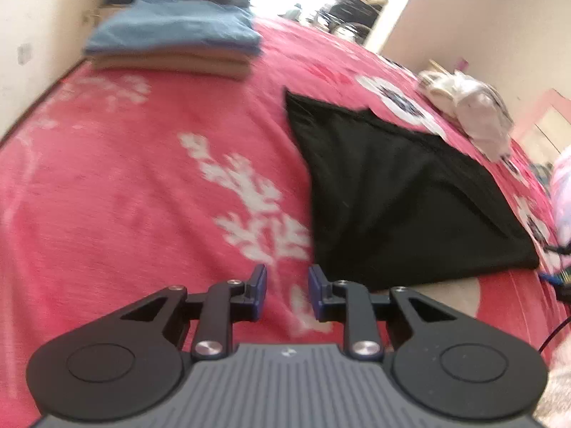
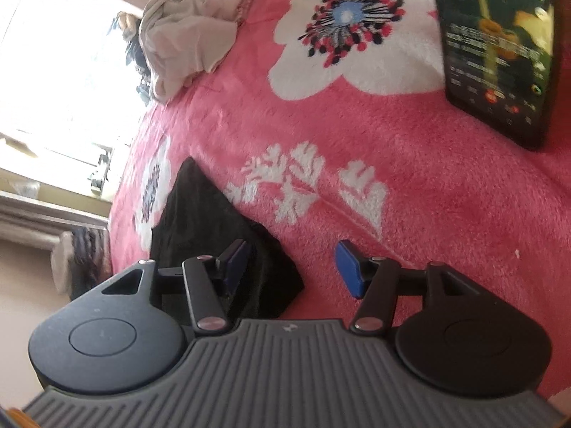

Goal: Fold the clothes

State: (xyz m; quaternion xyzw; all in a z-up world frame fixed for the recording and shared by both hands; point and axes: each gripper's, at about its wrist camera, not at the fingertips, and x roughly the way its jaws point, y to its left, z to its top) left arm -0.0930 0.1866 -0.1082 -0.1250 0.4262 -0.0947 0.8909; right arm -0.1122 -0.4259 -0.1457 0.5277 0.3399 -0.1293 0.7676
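Observation:
A folded black garment lies flat on the red floral bedspread, right of centre in the left wrist view. My left gripper is open and empty, just above the bedspread beside the garment's near left corner. In the right wrist view the same black garment lies at lower left. My right gripper is open and empty, its left finger over the garment's corner, its right finger over the bedspread.
A stack of folded blue and tan clothes sits at the far end of the bed. A crumpled pile of pale clothes lies at the right edge, also shown in the right wrist view. A lit tablet stands on the bedspread.

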